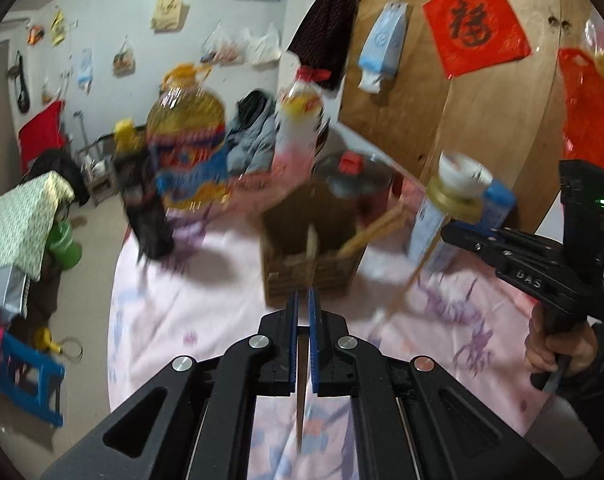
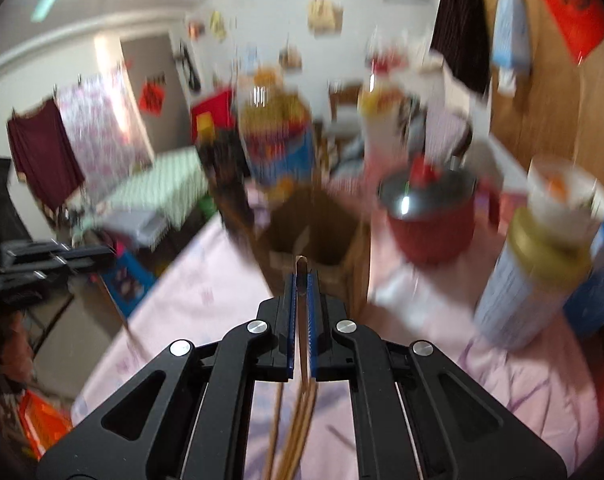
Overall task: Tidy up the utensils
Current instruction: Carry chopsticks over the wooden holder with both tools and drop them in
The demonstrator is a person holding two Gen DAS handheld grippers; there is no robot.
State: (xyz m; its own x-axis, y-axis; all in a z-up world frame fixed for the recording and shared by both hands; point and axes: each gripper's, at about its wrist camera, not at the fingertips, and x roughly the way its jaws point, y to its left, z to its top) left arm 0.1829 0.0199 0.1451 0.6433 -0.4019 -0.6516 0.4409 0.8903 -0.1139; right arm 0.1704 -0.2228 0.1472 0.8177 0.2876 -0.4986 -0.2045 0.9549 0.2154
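Observation:
A brown cardboard box (image 1: pixel 310 240) stands on the pink tablecloth and holds several wooden utensils (image 1: pixel 366 236). It also shows in the right wrist view (image 2: pixel 314 236). My left gripper (image 1: pixel 303 300) is shut on a thin wooden stick (image 1: pixel 301 396) that hangs down below the jaws, just in front of the box. My right gripper (image 2: pixel 301 280) is shut on a bundle of wooden chopsticks (image 2: pixel 302 412), their top end poking out above the fingertips, near the box's front rim. In the left wrist view the right gripper (image 1: pixel 450 234) shows at the right, with chopsticks (image 1: pixel 406 288) trailing below it.
Behind the box stand a large oil bottle (image 1: pixel 190 140), a dark bottle (image 1: pixel 142 200), a white bottle (image 1: pixel 298 128) and a red lidded pot (image 2: pixel 430 216). Stacked jars (image 2: pixel 542 256) stand at the right. The table's left edge (image 1: pixel 114 288) drops to the floor.

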